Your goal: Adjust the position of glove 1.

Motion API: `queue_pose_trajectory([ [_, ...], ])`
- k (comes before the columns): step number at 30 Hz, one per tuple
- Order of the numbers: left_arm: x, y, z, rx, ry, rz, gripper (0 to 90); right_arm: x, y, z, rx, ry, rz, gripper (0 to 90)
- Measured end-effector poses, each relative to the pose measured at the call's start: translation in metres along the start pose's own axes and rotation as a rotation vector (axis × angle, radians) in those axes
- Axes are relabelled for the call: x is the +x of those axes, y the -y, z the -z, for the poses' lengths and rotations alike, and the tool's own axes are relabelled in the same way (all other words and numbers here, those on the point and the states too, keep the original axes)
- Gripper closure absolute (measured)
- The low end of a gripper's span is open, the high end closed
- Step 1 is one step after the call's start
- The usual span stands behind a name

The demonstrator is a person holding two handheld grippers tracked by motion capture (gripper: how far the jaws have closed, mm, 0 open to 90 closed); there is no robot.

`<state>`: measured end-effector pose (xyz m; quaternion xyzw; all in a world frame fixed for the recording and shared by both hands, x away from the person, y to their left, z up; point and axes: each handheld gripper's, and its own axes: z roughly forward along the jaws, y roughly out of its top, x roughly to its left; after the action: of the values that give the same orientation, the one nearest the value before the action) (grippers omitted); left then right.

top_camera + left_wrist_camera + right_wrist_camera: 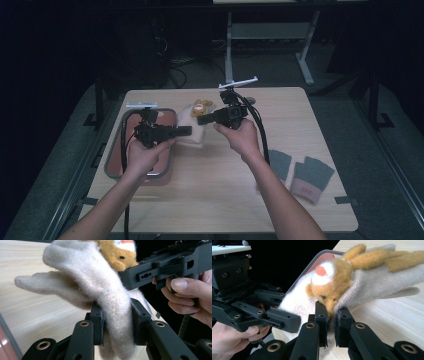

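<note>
A cream woolly glove [194, 136] with an orange plush animal head [201, 107] sewn on it hangs just above the table, between my two grippers. My left gripper [186, 131] comes in from the left, and its jaws [117, 315] are pressed on the glove's cream fabric [82, 270]. My right gripper [202, 120] comes in from the right and is shut [332, 312] on the glove's edge just under the animal head [332, 282]. The glove's fingers [387, 277] trail away over the tabletop. Each gripper view also shows the other gripper close by: the right one [125, 277] and the left one [293, 321].
A grey-rimmed tray [114, 150] with a reddish floor lies at the table's left, under my left hand. A pair of grey fingerless gloves [311, 176] lies near the right front of the wooden table [215, 200]. Table legs and cables stand on the dark floor beyond.
</note>
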<state>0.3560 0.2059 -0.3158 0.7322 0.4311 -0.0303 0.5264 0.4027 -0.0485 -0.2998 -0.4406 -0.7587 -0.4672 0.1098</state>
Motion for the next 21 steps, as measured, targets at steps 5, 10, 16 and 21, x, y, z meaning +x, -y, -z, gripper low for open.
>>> queue_pose_trajectory([
  [5, 0.003, -0.003, 0.008, -0.007, -0.006, -0.013, 68.3, 0.005, -0.007, -0.004, 0.0, -0.012, 0.007, 82.7],
  [10, 0.006, -0.006, 0.017, -0.014, -0.009, -0.008, 68.3, 0.013, -0.013, -0.009, 0.002, -0.018, 0.02, 82.7],
  [16, 0.009, -0.009, 0.027, -0.023, -0.019, -0.006, 68.3, 0.02, -0.02, -0.016, 0.003, -0.028, 0.03, 82.7],
  [21, 0.014, -0.011, 0.035, -0.033, -0.026, -0.001, 68.3, 0.023, -0.025, -0.021, 0.004, -0.035, 0.038, 82.7],
])
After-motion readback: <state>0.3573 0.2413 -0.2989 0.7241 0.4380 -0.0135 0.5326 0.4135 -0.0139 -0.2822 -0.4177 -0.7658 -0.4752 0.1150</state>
